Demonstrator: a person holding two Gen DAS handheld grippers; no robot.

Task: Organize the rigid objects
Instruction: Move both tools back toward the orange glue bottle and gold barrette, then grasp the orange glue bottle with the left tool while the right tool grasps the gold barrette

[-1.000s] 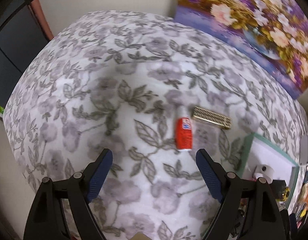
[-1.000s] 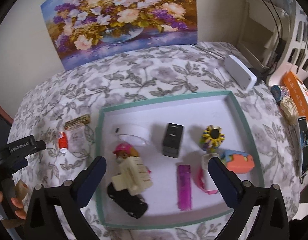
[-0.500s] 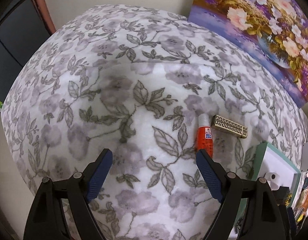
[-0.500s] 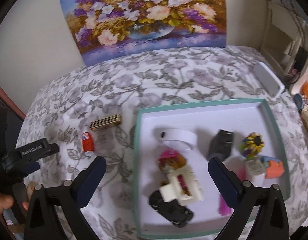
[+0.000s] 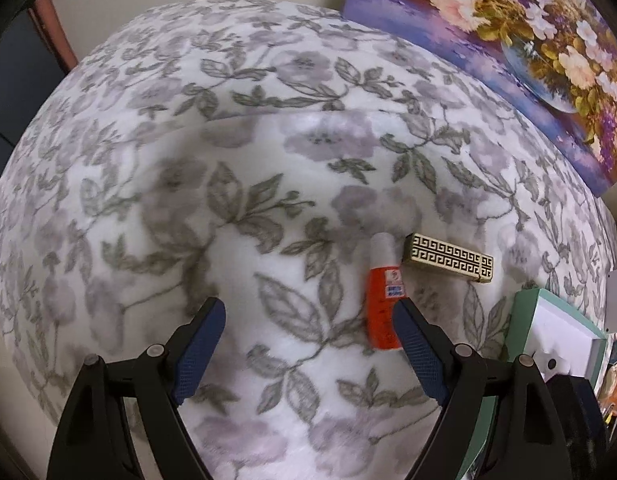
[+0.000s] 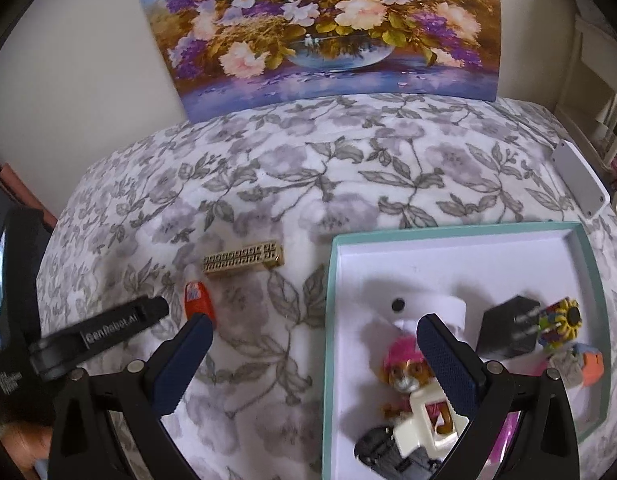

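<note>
An orange bottle with a white cap (image 5: pixel 384 304) lies on the flowered cloth, just inside my left gripper's right finger. A gold patterned bar (image 5: pixel 448 257) lies beside its cap. My left gripper (image 5: pixel 308 334) is open and empty, low over the cloth. The bottle (image 6: pixel 198 300) and the bar (image 6: pixel 244 259) also show in the right wrist view, left of a teal-rimmed white tray (image 6: pixel 329 320). My right gripper (image 6: pixel 314 344) is open and empty, straddling the tray's left rim. The left gripper's body (image 6: pixel 104 330) shows at lower left.
The tray holds a white round part (image 6: pixel 420 306), a black plug (image 6: pixel 508 332), a yellow flower toy (image 6: pixel 560 322), a pink-helmeted figure (image 6: pixel 404 368) and a black toy car (image 6: pixel 392 452). A flower painting (image 6: pixel 320 28) leans on the wall. A white box (image 6: pixel 580 178) lies far right.
My left gripper has moved closer to the orange bottle, which now lies by its right finger. My right gripper has swung left, from over the tray's middle to its left rim.
</note>
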